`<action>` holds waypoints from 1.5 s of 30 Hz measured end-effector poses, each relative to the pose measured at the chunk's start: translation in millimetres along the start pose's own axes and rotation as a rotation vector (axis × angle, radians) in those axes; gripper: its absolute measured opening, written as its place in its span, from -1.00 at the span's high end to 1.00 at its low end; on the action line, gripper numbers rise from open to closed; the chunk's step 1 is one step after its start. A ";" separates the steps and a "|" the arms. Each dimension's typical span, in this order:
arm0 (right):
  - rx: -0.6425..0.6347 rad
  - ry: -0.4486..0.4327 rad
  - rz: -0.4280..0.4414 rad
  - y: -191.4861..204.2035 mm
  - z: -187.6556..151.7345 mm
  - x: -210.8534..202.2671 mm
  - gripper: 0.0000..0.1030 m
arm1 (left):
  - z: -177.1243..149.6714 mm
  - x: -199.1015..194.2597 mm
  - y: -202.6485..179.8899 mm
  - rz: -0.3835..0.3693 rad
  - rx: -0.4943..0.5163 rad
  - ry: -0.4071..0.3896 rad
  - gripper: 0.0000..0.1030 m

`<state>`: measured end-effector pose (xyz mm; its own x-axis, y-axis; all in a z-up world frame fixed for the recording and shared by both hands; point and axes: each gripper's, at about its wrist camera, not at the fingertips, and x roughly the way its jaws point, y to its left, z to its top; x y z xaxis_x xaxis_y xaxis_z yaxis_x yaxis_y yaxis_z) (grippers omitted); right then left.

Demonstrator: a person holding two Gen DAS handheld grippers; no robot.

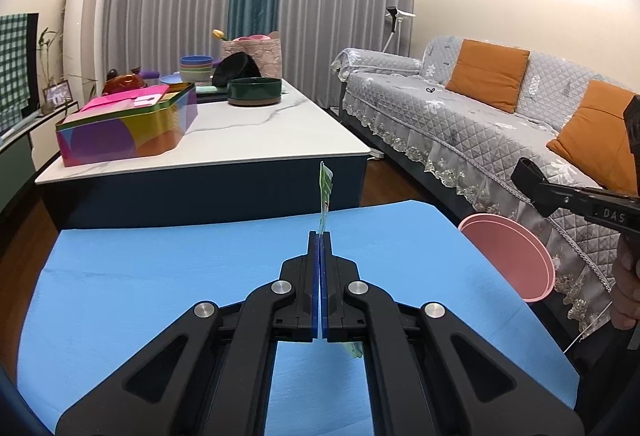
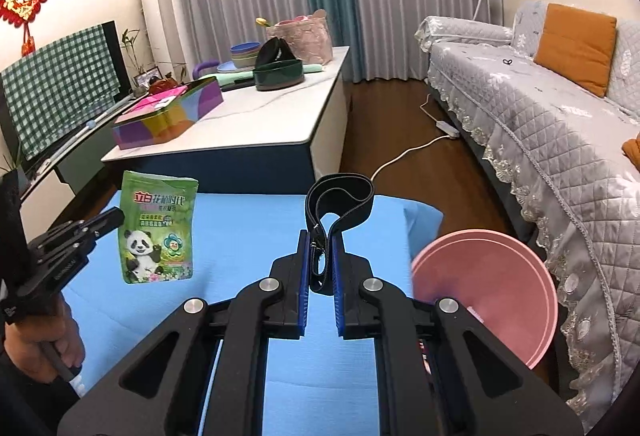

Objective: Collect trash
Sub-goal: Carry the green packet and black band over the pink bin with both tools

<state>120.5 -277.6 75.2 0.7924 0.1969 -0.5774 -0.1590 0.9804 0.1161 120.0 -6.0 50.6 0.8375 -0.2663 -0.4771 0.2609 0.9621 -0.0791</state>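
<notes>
Left wrist view: left gripper (image 1: 319, 236) clamped fully on green pouch (image 1: 326, 192), seen edge-on at centre frame, lifted clear of blue mat (image 1: 160, 276). Pink bin (image 1: 516, 256) at right, just past the mat edge.

Right wrist view: right gripper (image 2: 320, 236) nearly closed on black strap (image 2: 340, 196), loop standing above the fingertips. Bin rim lower right. Carry step, apparently; next, swing both loads right over the rim, then release. Open room over mat; sofa skirt (image 2: 560, 196) close behind bin.
</notes>
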 end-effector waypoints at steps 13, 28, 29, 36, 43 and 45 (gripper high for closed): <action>0.020 -0.016 -0.054 -30.6 -8.2 -8.1 0.79 | 2.5 14.5 -32.4 -0.041 0.009 -0.001 1.00; 0.075 -0.045 -0.146 -74.8 -11.9 -22.8 0.80 | 9.6 26.7 -70.9 -0.114 0.035 -0.010 1.00; 0.079 -0.047 -0.152 -77.7 -11.6 -23.4 0.80 | 9.7 28.1 -73.6 -0.119 0.037 -0.009 1.00; 0.122 -0.052 -0.202 -103.8 -10.0 -21.2 0.79 | 13.7 38.9 -86.8 -0.156 0.025 0.008 1.00; 0.140 -0.056 -0.240 -121.9 -8.5 -17.8 0.79 | 15.1 51.4 -119.2 -0.203 0.072 0.026 1.00; 0.142 -0.054 -0.248 -126.7 -8.6 -16.1 0.79 | 14.7 56.3 -129.8 -0.217 0.084 0.031 1.00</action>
<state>122.8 -405.0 62.9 0.8277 -0.0528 -0.5587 0.1245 0.9880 0.0910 140.4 -146.7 46.9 0.7424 -0.4634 -0.4839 0.4734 0.8739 -0.1105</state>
